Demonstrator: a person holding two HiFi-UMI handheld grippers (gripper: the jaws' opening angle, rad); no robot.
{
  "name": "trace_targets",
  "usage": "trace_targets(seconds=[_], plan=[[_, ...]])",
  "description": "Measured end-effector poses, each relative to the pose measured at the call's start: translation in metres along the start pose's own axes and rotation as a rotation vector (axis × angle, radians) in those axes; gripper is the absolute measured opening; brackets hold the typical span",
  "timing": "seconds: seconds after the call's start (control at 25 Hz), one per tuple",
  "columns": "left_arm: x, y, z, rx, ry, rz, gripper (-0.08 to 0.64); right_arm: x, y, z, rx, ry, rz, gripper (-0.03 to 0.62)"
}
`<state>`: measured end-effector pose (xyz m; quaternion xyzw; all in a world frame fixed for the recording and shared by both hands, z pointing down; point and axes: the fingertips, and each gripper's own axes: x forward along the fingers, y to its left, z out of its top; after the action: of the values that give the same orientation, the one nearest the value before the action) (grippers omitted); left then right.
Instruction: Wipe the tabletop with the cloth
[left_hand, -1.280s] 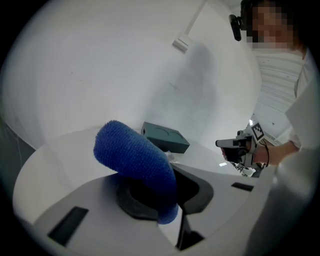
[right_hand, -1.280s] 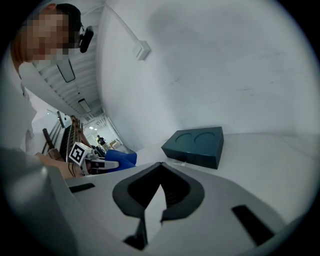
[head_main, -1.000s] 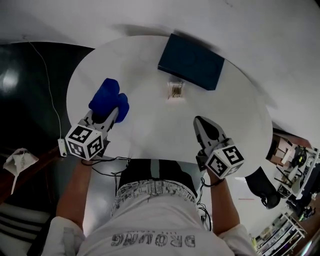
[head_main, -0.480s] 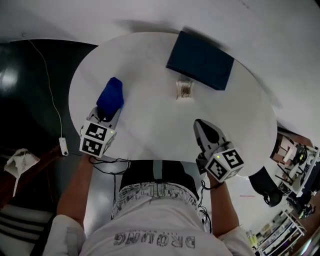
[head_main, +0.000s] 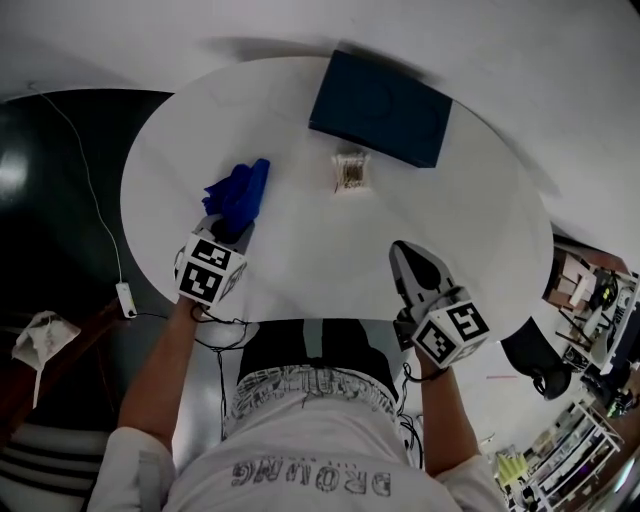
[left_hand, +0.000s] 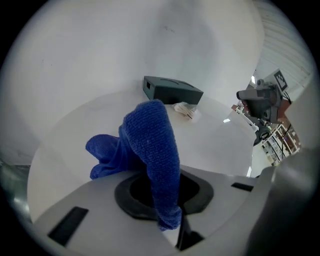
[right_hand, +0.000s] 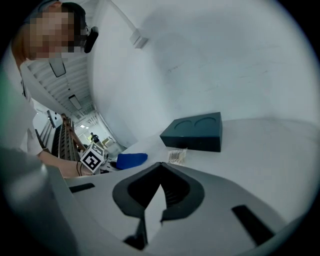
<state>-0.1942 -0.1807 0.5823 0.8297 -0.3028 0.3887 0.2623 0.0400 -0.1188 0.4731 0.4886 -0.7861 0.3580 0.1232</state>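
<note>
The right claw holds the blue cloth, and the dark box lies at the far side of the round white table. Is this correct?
Not quite. The left claw holds the cloth, as the left gripper view shows; the right claw is empty. The box does lie at the far side of the table.

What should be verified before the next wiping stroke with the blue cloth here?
1. Grip on cloth: ok. The left gripper is shut on the blue cloth.
2. Cloth spread flat: not ok. It is bunched and arches up out of the fingers.
3. Cloth pressing on the tabletop: cannot tell. Its far end droops toward the surface, but contact is unclear.
4. Right gripper out of the way: ok. It is shut, empty and at the near edge, apart from the cloth.
5. Far side free for a stroke: not ok. A small packet and a dark box lie there.
</note>
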Motion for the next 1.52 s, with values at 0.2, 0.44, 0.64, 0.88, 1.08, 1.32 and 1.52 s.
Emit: trace_targets(seconds=[0.2,0.44,0.64,0.88,1.08,1.32,1.52], plan=[[0.005,-0.018,0.0,0.012,0.014,0.006,0.067,-0.015,-0.016,-0.011,0.045,-0.017,-0.014,0.008],[0.02,-0.059,0.008,0.069,0.026,-0.021,0.067,-0.04,-0.034,-0.02,0.071,-0.045,-0.03,0.008],[0.037,-0.105,0.014,0.1,0.045,-0.058,0.067,-0.07,-0.057,-0.031,0.098,-0.066,-0.052,0.008],[0.056,-0.152,0.024,0.115,0.063,-0.094,0.067,-0.105,-0.089,-0.044,0.133,-0.08,-0.082,0.008],[0.075,-0.194,0.039,0.171,0.069,-0.125,0.067,-0.136,-0.113,-0.054,0.154,-0.111,-0.105,0.008],[0.106,-0.259,0.063,0.232,0.064,-0.203,0.067,-0.172,-0.141,-0.064,0.188,-0.139,-0.153,0.008],[0.126,-0.307,0.079,0.294,0.062,-0.26,0.067,-0.198,-0.158,-0.075,0.218,-0.17,-0.188,0.008]])
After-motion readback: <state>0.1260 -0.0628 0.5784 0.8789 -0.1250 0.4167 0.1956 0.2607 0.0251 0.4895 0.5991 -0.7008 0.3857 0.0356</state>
